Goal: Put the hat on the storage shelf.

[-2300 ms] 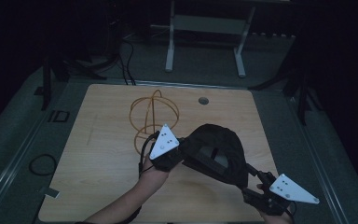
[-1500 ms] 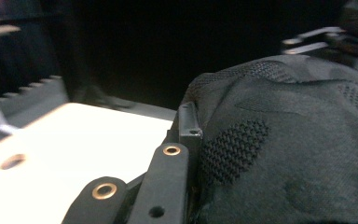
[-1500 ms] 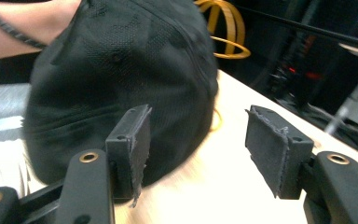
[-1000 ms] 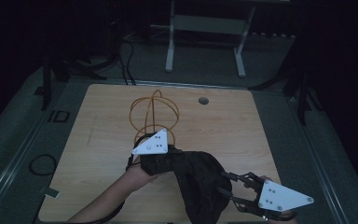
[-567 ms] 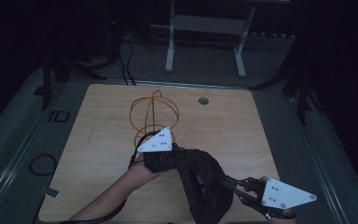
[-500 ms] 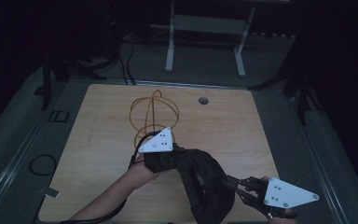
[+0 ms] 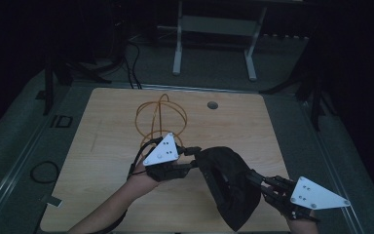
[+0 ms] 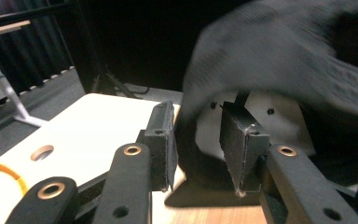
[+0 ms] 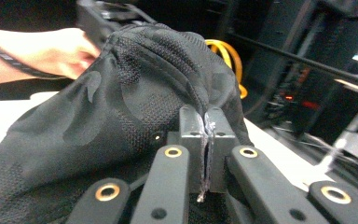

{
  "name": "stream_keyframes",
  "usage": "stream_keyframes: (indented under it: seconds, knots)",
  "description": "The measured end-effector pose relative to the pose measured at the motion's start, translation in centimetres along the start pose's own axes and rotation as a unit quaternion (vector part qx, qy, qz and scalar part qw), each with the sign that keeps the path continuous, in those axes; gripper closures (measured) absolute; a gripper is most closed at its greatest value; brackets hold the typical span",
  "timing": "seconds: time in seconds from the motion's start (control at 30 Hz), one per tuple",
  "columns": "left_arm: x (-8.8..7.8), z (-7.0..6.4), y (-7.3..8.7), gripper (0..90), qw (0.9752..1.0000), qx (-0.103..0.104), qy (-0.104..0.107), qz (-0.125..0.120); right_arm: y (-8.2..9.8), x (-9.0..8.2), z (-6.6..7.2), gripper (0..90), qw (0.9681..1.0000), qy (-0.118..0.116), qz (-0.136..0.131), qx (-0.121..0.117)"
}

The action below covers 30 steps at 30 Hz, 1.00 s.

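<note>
A black mesh cap (image 7: 229,185) hangs over the table's front right part. My right gripper (image 7: 251,176) is shut on its fabric; in the right gripper view the jaws pinch a fold of the cap (image 9: 121,93) at the right gripper (image 9: 206,135). My left gripper (image 7: 195,158) sits at the cap's left edge. In the left gripper view the left gripper (image 8: 198,140) stands open, with the cap (image 8: 284,56) looming just past its tips. Whether cloth reaches between those jaws I cannot tell.
An orange wire frame (image 7: 160,119) stands on the wooden table (image 7: 112,126) just behind my left gripper. A round hole (image 7: 213,105) lies in the tabletop at the back. A metal stand (image 7: 214,29) is on the floor beyond.
The cap has been drawn from mid-table toward the front right with my right gripper. My left gripper dipped forward, then came back; in the last half second it hardly moves.
</note>
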<state>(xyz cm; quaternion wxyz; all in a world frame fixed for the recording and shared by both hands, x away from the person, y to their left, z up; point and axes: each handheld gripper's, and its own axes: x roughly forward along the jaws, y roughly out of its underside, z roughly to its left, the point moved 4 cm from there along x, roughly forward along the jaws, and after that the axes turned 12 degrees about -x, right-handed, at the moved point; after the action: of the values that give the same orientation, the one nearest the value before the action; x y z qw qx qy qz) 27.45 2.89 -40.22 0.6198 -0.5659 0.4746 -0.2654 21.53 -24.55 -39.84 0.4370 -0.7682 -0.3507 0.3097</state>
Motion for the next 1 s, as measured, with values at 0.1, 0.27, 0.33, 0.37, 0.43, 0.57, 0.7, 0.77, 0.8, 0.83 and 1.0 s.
stream_keyframes:
  seconds: [0.1,0.27,0.33,0.37,0.43,0.57,0.7,0.77,0.8,0.83,1.0]
  knots:
    - [-0.6,0.0,0.2,63.8,1.0000,0.001,-0.008,0.002,0.1,-0.2,-0.7,88.4,0.9998,0.020,0.001,0.007]
    - [-1.7,0.1,1.1,61.4,0.9997,-0.004,-0.019,0.013,0.1,-0.1,-2.2,88.4,0.9984,0.051,0.008,0.022]
    - [-2.2,0.3,1.7,61.0,0.9996,-0.009,-0.021,0.018,0.1,0.0,-2.7,88.4,0.9977,0.062,0.008,0.026]
    - [-2.4,0.4,2.0,61.0,0.9994,-0.010,-0.027,0.020,0.1,0.1,-3.0,88.5,0.9973,0.068,0.009,0.027]
    - [-3.0,0.6,2.7,61.0,0.9992,-0.015,-0.029,0.024,-0.1,0.3,-3.5,88.4,0.9963,0.080,0.009,0.030]
    - [-3.8,0.9,4.1,59.9,0.9983,-0.018,-0.040,0.039,-0.4,0.7,-4.4,88.4,0.9955,0.088,0.003,0.033]
    - [-4.8,1.3,5.2,59.8,0.9979,-0.028,-0.048,0.034,-0.8,1.3,-5.1,88.4,0.9951,0.094,-0.001,0.032]
    - [-5.3,1.5,5.8,57.1,0.9978,-0.032,-0.048,0.032,-1.0,1.7,-5.6,88.4,0.9947,0.098,-0.001,0.033]
    - [-5.5,1.6,6.0,55.6,0.9975,-0.034,-0.053,0.032,-1.1,2.0,-5.8,88.4,0.9945,0.100,0.001,0.032]
    - [-5.6,1.6,6.4,54.4,0.9973,-0.039,-0.053,0.032,-1.2,2.2,-6.1,88.4,0.9943,0.102,0.003,0.030]
    - [-6.5,1.9,8.1,51.3,0.9962,-0.049,-0.065,0.029,-2.1,3.7,-7.4,88.4,0.9935,0.111,0.012,0.023]
